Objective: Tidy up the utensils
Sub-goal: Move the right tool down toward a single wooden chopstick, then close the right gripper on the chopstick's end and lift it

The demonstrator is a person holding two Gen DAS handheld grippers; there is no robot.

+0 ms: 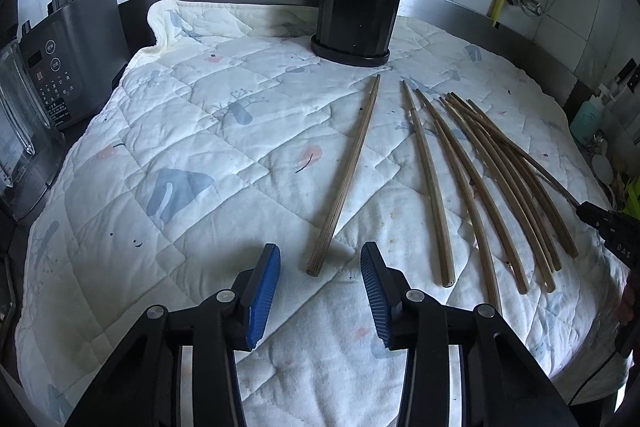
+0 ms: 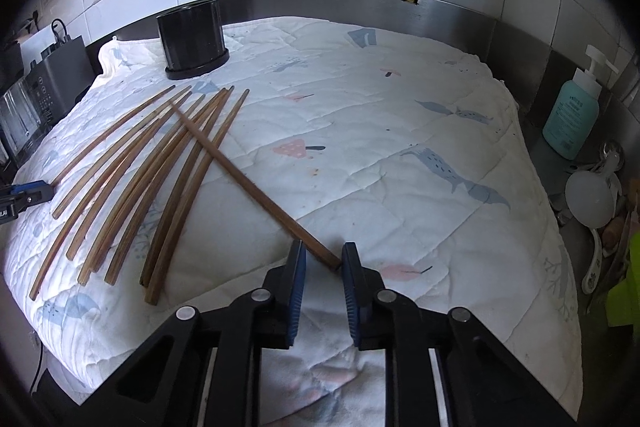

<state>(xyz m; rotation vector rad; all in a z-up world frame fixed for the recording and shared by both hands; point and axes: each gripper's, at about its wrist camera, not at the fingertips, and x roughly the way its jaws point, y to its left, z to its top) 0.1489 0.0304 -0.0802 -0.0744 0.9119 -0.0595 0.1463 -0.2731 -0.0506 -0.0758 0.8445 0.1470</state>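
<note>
the left claw (image 1: pixel 320 269) has two black plastic fingers faced with ribbed blue pads (image 1: pixel 264 297), carried on angular black linkage arms pinned with round silver screws. the right claw (image 2: pixel 323 263) is built the same, with black fingers, darker blue ribbed pads (image 2: pixel 298 291) and silver pivot screws, and white strips show between the arms near the bottom edge.

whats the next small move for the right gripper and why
Probably ease the right gripper forward a little and shut it on the crossing chopstick. Its jaws are open, and only the near tip of that chopstick lies between them; it lies across the others, and the black holder stands at the back of the cloth.
</note>
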